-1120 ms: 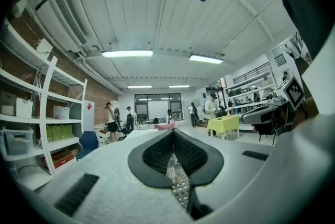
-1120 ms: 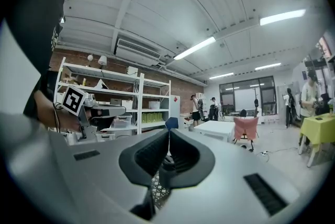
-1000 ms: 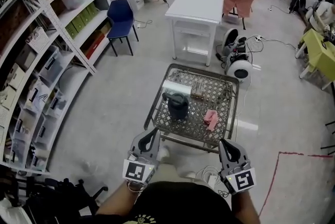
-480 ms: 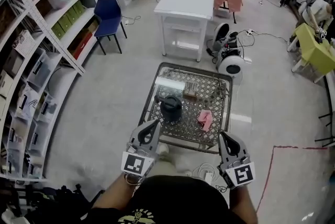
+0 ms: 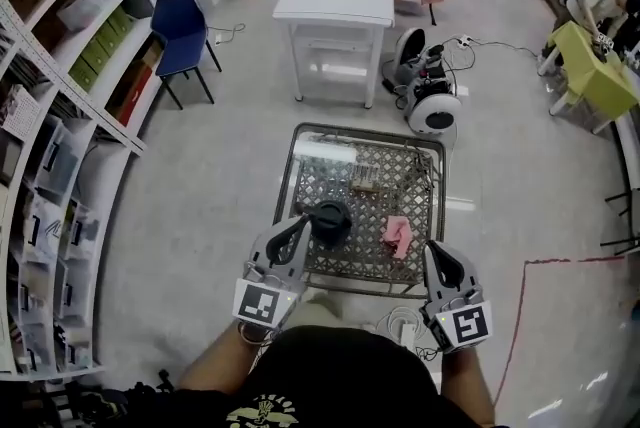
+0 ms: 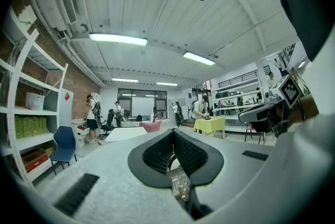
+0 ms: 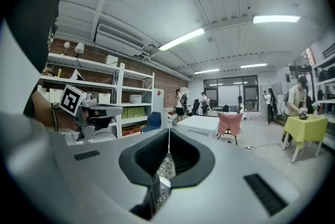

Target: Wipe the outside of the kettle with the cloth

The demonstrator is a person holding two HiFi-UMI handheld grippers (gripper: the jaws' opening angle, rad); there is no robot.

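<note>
Your right gripper (image 5: 437, 250) is clenched shut on nothing. The pink cloth (image 5: 398, 233) lies just beyond it and a little to the left, on the near right part of the wire table (image 5: 288, 178), with its length running near to far. Your left gripper (image 5: 297, 225), also closed and empty, sits just near-left of the dark kettle (image 5: 328, 220), which stands upright to the left of the cloth. The right hand looks better placed for the cloth; open it first.
</note>
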